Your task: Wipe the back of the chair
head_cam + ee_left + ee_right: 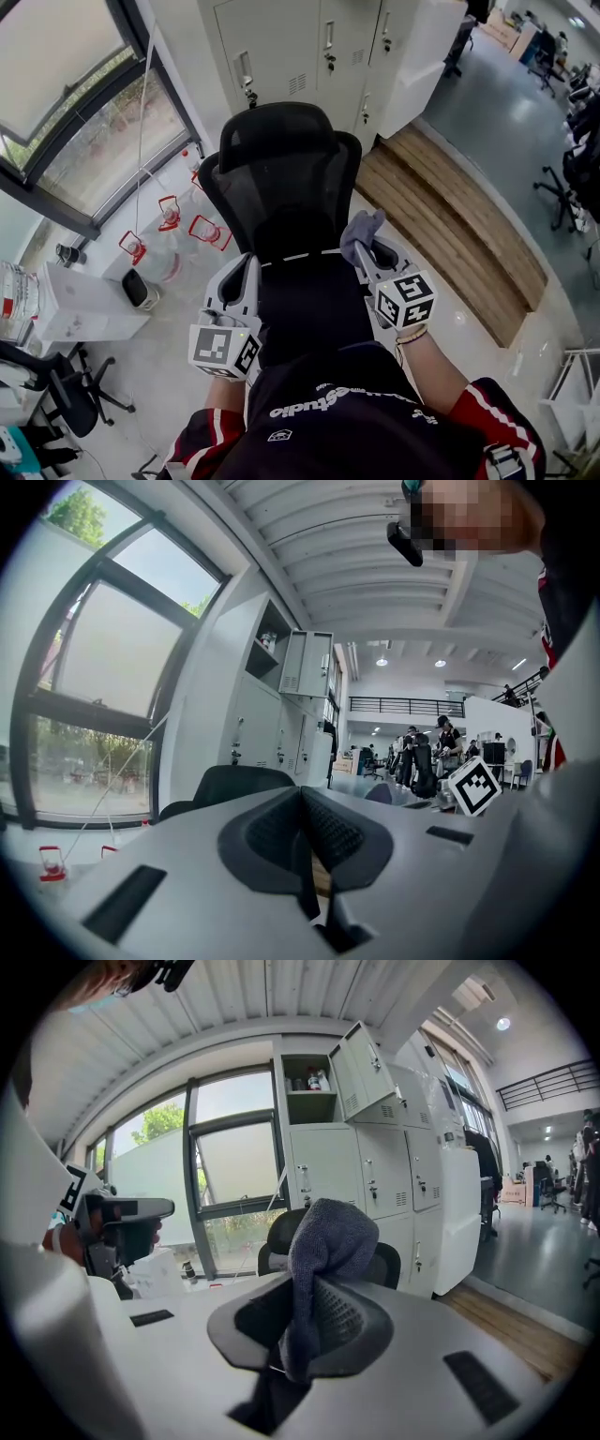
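Observation:
A black mesh office chair (286, 187) stands in front of me, its back and headrest facing me; its top shows in the left gripper view (230, 783) and behind the cloth in the right gripper view (386, 1262). My right gripper (367, 251) is shut on a grey cloth (361, 231) that bunches up above the jaws (323, 1251), close to the chair back's right edge. My left gripper (249, 270) is shut with nothing in it, held by the chair back's lower left side. Its jaws (305, 841) meet in a thin seam.
White lockers (309, 52) stand behind the chair, a window (66, 103) at the left. Clear jugs with red handles (173, 225) sit on the floor beside the chair. A white box (89, 305) and another chair base (66, 394) are at lower left. A wooden platform (450, 225) runs to the right.

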A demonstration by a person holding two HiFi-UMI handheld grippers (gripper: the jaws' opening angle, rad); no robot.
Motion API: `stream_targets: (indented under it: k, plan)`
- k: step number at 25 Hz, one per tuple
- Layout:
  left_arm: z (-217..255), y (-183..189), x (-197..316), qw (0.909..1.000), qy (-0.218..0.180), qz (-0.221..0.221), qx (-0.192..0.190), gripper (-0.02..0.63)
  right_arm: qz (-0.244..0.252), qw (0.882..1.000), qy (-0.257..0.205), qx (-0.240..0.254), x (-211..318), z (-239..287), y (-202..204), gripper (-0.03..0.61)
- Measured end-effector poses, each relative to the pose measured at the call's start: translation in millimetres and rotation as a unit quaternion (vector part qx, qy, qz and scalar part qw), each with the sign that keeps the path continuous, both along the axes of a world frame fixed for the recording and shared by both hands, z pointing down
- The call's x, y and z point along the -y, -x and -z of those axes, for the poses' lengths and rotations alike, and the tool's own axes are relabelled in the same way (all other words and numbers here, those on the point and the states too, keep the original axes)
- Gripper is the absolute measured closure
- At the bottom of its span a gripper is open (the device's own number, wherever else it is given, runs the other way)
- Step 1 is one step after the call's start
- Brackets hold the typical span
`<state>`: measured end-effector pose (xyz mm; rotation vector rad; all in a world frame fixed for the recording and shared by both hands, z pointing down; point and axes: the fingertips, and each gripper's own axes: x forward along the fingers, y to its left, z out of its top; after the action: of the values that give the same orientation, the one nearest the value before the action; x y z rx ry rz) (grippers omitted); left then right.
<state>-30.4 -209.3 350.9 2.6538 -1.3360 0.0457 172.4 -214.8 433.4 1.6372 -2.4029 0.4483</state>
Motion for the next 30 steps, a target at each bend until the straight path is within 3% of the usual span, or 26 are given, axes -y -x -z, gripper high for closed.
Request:
stream_targets:
  k: [12, 22, 30]
  plan:
    - [-24, -1, 24, 0.9986, 0.032, 0.037, 0.018, 0.589, -0.012, 0.999, 0.041, -0.01, 103, -65, -51, 0.514]
    - [-36, 12, 30, 0.9963, 0.044, 0.07, 0.025, 0.589, -0.081, 0.994, 0.067, -0.038, 201, -136, -110, 0.514]
    - [-49, 41, 29, 0.9926, 0.059, 0.102, 0.032, 0.589, -0.112, 0.989, 0.084, -0.056, 272, -183, -116, 0.514]
